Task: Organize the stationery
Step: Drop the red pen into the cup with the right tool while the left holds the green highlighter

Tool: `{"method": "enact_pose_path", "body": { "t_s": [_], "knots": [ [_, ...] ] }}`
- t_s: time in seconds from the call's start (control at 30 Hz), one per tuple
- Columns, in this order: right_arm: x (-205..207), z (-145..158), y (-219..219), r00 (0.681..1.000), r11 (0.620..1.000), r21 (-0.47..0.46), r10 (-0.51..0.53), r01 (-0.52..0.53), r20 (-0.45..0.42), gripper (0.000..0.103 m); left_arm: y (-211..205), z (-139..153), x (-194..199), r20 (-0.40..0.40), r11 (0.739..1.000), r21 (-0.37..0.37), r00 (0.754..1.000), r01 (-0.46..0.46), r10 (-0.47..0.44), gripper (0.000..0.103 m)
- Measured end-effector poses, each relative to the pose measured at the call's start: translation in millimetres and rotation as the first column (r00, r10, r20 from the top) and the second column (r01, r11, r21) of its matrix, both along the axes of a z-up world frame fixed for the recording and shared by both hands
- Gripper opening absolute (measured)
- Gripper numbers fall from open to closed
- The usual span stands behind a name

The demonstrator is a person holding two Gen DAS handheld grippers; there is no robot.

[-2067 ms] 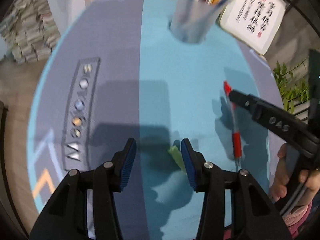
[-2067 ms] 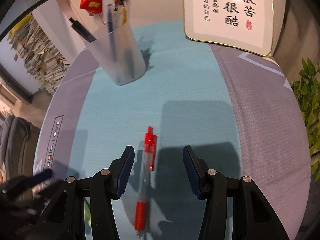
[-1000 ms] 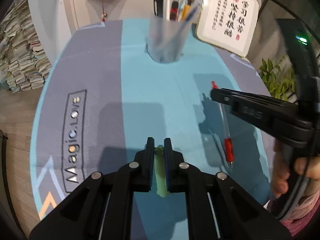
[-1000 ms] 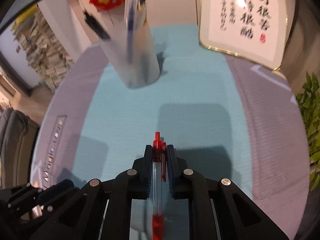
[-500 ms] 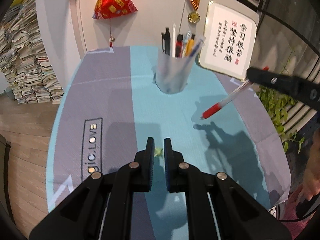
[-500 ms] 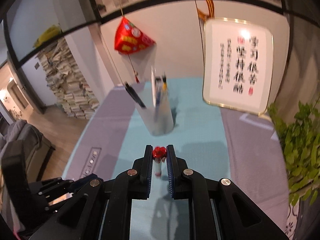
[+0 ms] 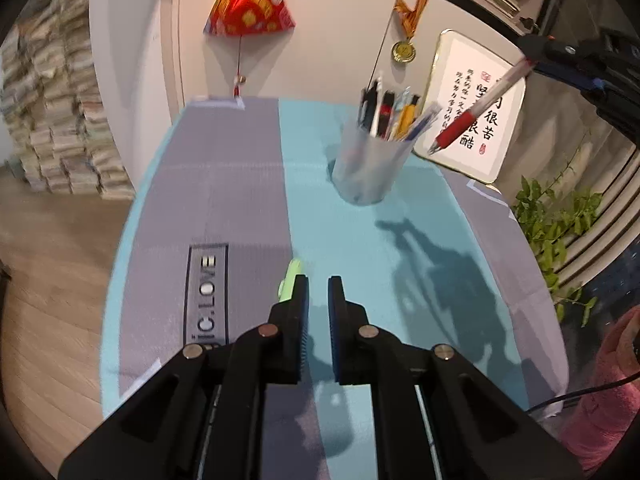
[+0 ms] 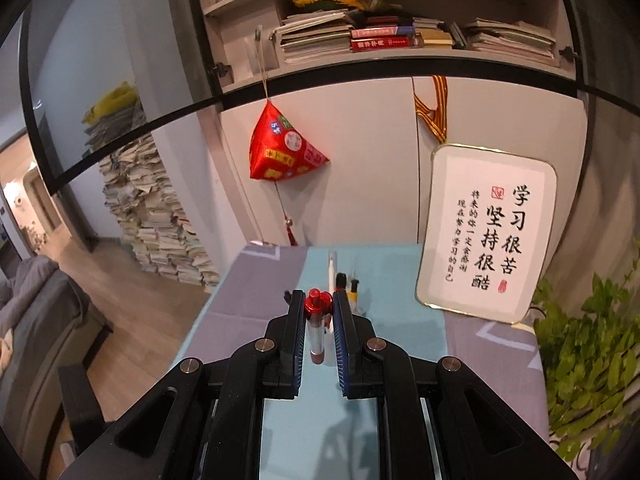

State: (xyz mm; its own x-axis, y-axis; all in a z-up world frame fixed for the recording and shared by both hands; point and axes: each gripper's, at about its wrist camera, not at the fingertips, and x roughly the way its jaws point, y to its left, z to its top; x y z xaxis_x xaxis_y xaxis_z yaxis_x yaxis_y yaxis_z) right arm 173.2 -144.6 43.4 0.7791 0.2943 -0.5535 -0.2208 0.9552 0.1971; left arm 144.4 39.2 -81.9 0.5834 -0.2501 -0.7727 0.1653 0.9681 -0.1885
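- Several pens already stand in the frosted cup (image 7: 370, 168), which sits on the table (image 7: 240, 184) well ahead of the left gripper (image 7: 318, 294) and slightly to its right. That part of the tidying looks done.
- The red pen (image 7: 480, 110) is on its way: the right gripper (image 8: 318, 308) has its jaws closed on the clear barrel just below the red cap, and the pen hangs tilted, tip down, above and to the right of the cup. Dropping it in is probably the step at hand.
- A small pale green piece (image 7: 291, 278) lies just outside the left jaw of the left gripper, apparently not between the pads; motion blur makes it hard to say whether it touches them. Those jaws stand narrow, with a slim gap and nothing visibly in it.
- Left to do: the red pen into the cup, then the green piece.
- The red pen has a clear body, red grip and red clip.
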Motion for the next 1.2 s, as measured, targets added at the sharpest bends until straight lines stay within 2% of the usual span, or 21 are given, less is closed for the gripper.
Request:
{"method": "enact_pose_path", "body": {
  "t_s": [0.13,0.2,0.27,0.3,0.4,0.47,0.53,0.6,0.73,0.9,1.0,1.2],
  "knots": [
    [2,-9,3,1.0,1.0,0.002,0.004,-0.004,-0.019,0.014,9,-18,7,-0.055,1.0,0.011,0.998,-0.016,0.016,0.011],
    [5,-13,3,1.0,1.0,0.006,0.003,-0.002,-0.031,0.014,5,-25,9,-0.078,1.0,0.02,0.997,0.006,-0.005,0.016],
    [7,-13,2,0.999,1.0,0.01,-0.005,0.005,-0.033,0.014,-1,-30,10,-0.085,0.999,0.032,0.996,0.035,-0.033,0.043],
    [8,-12,2,0.999,1.0,0.013,-0.007,0.007,-0.031,0.014,-7,-32,10,-0.078,0.998,0.047,0.996,0.052,-0.048,0.048],
    [7,-7,1,1.0,1.0,0.018,-0.008,0.008,-0.017,0.014,-19,-38,12,-0.059,0.991,0.112,0.996,0.076,-0.069,0.044],
    [7,-4,1,1.0,1.0,0.019,-0.007,0.007,-0.008,0.014,-23,-46,17,-0.066,0.986,0.145,0.995,0.082,-0.073,0.022],
    [7,-2,1,1.0,1.0,0.02,-0.007,0.007,-0.001,0.014,-22,-54,25,-0.089,0.986,0.145,0.993,0.084,-0.072,0.021],
    [9,-1,1,1.0,1.0,0.017,-0.013,0.013,0.003,0.014,-21,-61,29,-0.103,0.985,0.152,0.992,0.081,-0.066,0.012],
    [19,-1,-1,0.999,0.999,0.023,-0.035,0.035,0.007,0.014,-19,-58,27,-0.094,0.989,0.122,0.993,0.08,-0.069,0.011],
    [38,-4,7,0.997,0.997,-0.009,-0.071,0.071,0.031,0.014,-14,-25,9,0.027,0.992,0.097,0.996,0.083,-0.086,0.011],
    [49,-11,12,0.997,0.997,-0.02,-0.075,0.076,0.024,0.014,-9,-12,2,0.051,0.993,0.084,0.995,0.083,-0.087,0.011],
    [66,-27,14,0.997,0.997,-0.008,-0.08,0.08,-0.014,0.014,-7,-8,-5,0.06,0.993,0.077,0.994,0.084,-0.089,0.011]
  ]
}}
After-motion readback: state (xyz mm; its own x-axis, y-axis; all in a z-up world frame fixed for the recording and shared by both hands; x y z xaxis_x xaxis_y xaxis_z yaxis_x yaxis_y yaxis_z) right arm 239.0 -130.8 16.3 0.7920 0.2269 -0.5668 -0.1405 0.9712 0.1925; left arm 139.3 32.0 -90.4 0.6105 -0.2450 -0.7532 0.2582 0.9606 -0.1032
